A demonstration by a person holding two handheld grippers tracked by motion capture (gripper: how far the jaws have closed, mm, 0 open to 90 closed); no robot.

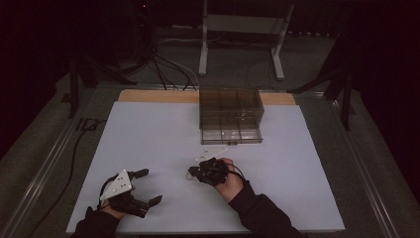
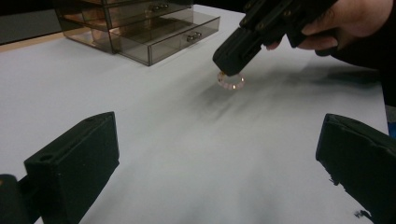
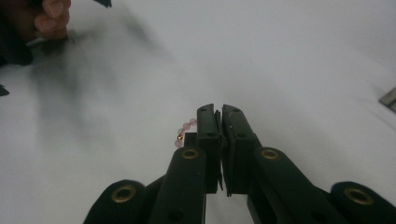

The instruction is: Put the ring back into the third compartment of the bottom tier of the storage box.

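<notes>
The white tabletop (image 1: 148, 134) has broad bare room on its left half and along its right side, and its near edge runs just behind both of the person's sleeves. At the far middle edge stands a smoky clear plastic drawer box (image 1: 231, 115) — boxy, hard-edged, its lowest drawer pulled out toward the near side — and a few small pale pieces (image 1: 212, 151) lie just in front of it, too small to identify. The right claw (image 1: 192, 173) sits near the middle of the tabletop with its matte black jaws pressed together on a bead bracelet (image 2: 230, 80), a small ring of round pinkish beads with one gold bead; in the left gripper view the ring hangs from the jaw tips and seems to sit just above the surface, though contact is hard to judge. The left claw (image 1: 148, 186) rests at the near left, well apart, jaws spread wide with nothing between them. Beyond the tabletop, dark carpet, cables and a pale metal stand (image 1: 242, 29) fill a dim room.
</notes>
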